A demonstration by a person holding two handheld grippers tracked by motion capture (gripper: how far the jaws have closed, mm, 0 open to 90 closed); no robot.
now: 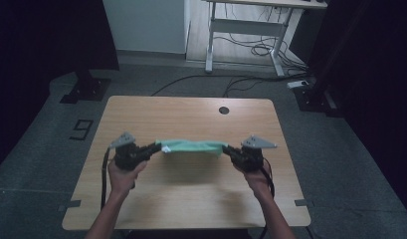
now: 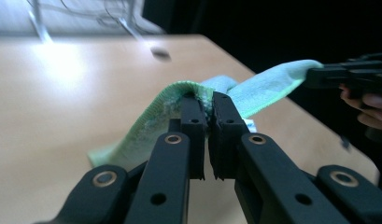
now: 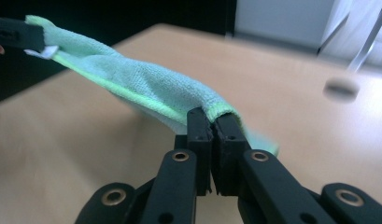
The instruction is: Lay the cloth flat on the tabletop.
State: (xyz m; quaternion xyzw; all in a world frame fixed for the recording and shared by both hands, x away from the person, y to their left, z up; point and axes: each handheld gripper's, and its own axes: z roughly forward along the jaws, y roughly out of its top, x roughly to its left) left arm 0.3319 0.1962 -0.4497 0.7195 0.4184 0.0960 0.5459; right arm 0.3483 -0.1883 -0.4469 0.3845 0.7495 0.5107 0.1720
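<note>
Pale green microfibre cloth (image 1: 192, 147) stretched above the light wooden table (image 1: 191, 199) in the high view, long axis running side to side between two tools, sagging slightly at mid-span. Left gripper (image 1: 157, 148) aimed inward from the left, jaws clamped on the cloth's left end beside a small white label; left hand (image 1: 122, 175) wrapped round the handle, forearm rising from the bottom edge. Right gripper (image 1: 228, 149) mirrored on the other side, pinching the right end; right hand (image 1: 254, 178) behind it.

Left gripper view: black jaws pressed together on a bunched green hem (image 2: 188, 91), cloth trailing away up and to the right toward the other gripper (image 2: 347, 74).

Right gripper view: jaws closed tight on the cloth's edge (image 3: 216, 109), twisted fabric (image 3: 132, 79) running away up-left, off the tabletop.
</note>
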